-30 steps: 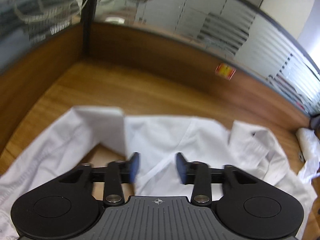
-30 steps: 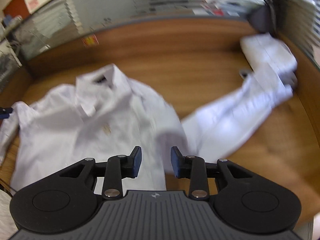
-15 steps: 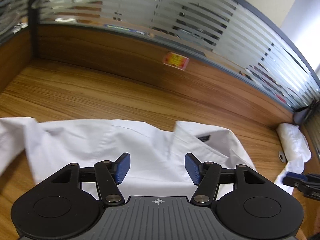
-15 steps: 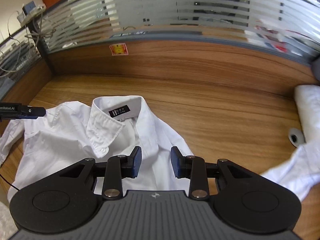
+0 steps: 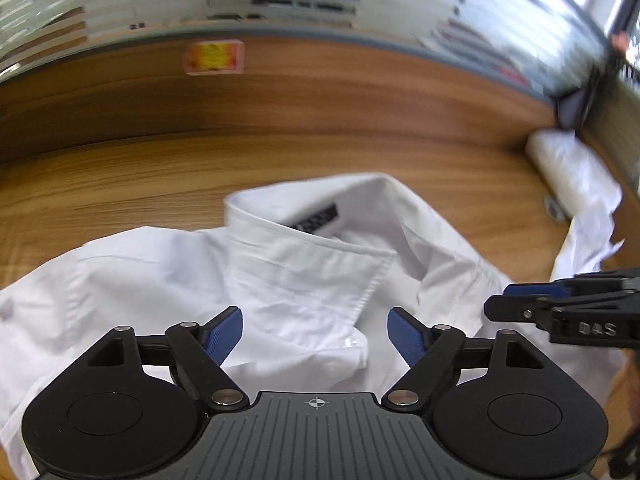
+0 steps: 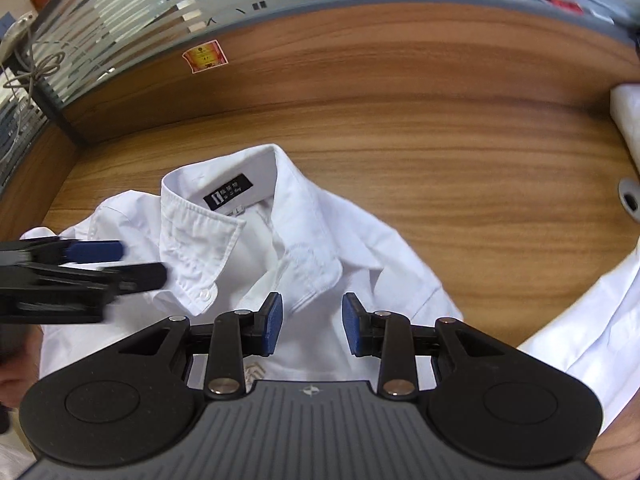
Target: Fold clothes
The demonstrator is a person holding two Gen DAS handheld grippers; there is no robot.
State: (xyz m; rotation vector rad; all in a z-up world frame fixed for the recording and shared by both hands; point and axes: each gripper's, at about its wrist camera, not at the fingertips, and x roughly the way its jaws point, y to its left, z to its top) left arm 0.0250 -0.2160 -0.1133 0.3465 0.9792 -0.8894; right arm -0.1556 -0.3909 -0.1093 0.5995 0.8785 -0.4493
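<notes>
White cotton: the shirt (image 6: 312,280) lies front up on the wooden desk (image 6: 440,152), collar (image 6: 200,216) ahead of both tongs.
Progress: body spread flat, one sleeve (image 6: 592,320) trailing out right; no fold over the body visible.
Left gripper (image 5: 316,340): jaws wide apart, empty, above the collar's left side.
Right gripper (image 6: 312,324): jaws apart, empty, over the placket.

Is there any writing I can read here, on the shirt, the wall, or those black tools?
"DAS": raised letters on the side of the right gripper, seen from the left camera.
Black neck label inside the white shirt collar: white characters, too small to read.
Red and yellow sticker on the wooden wall panel: print too small to read.
Nothing else legible.
</notes>
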